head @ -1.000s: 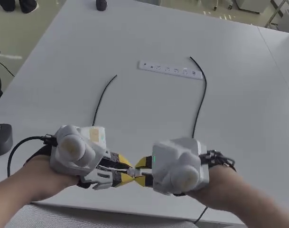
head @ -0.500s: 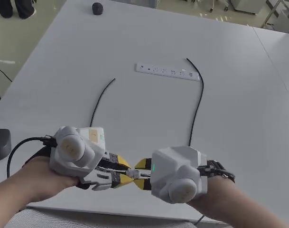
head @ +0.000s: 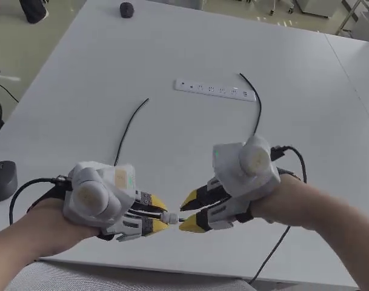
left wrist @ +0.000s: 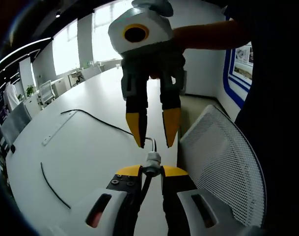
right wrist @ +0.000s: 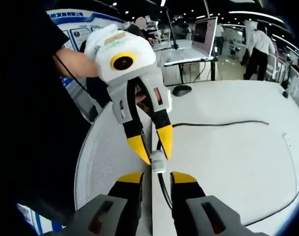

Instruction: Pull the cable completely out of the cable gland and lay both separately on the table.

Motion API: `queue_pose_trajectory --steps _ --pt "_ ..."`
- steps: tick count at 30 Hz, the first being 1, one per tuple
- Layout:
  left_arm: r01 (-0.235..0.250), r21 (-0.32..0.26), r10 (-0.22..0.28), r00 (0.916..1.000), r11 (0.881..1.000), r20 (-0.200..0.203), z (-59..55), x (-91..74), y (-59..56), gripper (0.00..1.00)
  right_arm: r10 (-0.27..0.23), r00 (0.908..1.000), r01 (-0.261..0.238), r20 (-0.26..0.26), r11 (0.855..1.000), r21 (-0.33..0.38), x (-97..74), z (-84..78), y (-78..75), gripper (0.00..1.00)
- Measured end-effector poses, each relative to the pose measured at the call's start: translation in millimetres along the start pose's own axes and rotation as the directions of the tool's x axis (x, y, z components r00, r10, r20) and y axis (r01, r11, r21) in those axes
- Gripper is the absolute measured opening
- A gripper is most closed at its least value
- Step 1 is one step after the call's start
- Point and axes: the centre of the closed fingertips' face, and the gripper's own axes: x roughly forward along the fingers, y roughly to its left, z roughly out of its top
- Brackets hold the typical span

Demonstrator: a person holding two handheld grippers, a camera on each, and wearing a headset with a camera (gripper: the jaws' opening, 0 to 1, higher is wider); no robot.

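My left gripper [head: 160,213] hovers over the white table's [head: 172,139] near edge, shut on a small pale cable gland [head: 168,217]. The gland [left wrist: 151,162] sits between its yellow tips. A black cable [left wrist: 145,185] runs through it and back between the jaws. My right gripper [head: 189,211] faces it tip to tip, open, jaws either side of the cable end without touching. In the right gripper view the gland [right wrist: 158,160] is pinched by the left gripper [right wrist: 153,145], and the cable [right wrist: 163,189] leads toward my open right gripper [right wrist: 157,177].
A white power strip [head: 216,90] lies mid-table. Two black cables lie loose on the table, one to the left [head: 129,126] and one to the right [head: 255,109]. A dark mouse [head: 1,179] sits at the left edge. A mesh chair [left wrist: 223,152] stands below the near edge.
My right gripper has rolled upward and drawn slightly back from the gland, and its jaws now stand apart. The left gripper has kept its hold and place.
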Motion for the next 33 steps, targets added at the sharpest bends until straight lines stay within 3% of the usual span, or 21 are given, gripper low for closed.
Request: queue_pose_trajectory --steps 5,7,9,14,17,23,31,32,33 --pt "0.008 0.042 -0.008 0.9999 0.999 -0.008 1.1 3.3 -4.2 0.16 0.073 0.9973 -0.073 -0.003 0.996 0.047 5.5 4.9 -8.5 0.19" --pt "0.011 0.061 -0.010 0.9999 0.998 -0.012 2.4 3.3 -5.0 0.16 0.148 0.9890 -0.148 0.005 0.987 0.070 8.8 9.0 0.0 0.19" --pt "0.012 0.074 -0.010 0.9998 0.997 -0.019 2.6 3.4 -5.1 0.16 0.184 0.9829 -0.182 -0.010 0.980 0.079 11.5 8.3 2.5 0.18" --pt "0.021 0.098 -0.019 0.9995 0.995 -0.024 4.5 2.6 -5.4 0.16 0.202 0.9782 -0.198 -0.049 0.977 0.080 15.5 2.8 2.2 0.17" --pt "0.023 0.105 -0.021 0.9996 0.994 -0.018 6.3 1.6 -5.7 0.16 0.230 0.9709 -0.224 -0.066 0.970 0.092 15.9 -1.2 6.4 0.16" --pt "0.026 0.108 -0.024 0.9996 0.994 -0.016 6.9 1.2 -7.0 0.16 0.264 0.9620 -0.254 -0.071 0.960 0.117 16.4 -3.6 9.4 0.09" --pt "0.034 0.112 -0.031 0.9992 0.993 -0.024 5.6 2.0 -8.1 0.16 0.269 0.9608 -0.260 -0.066 0.958 0.118 19.6 -3.7 11.1 0.08" --pt "0.042 0.085 -0.040 0.9989 0.995 -0.026 4.8 2.5 -9.5 0.16 0.266 0.9612 -0.258 -0.071 0.960 0.113 20.1 -3.8 12.8 0.08" --pt "0.027 0.054 -0.024 0.9990 0.998 -0.038 2.6 2.3 -6.7 0.16 0.243 0.9673 -0.237 -0.073 0.968 0.087 20.7 -3.2 10.2 0.08"
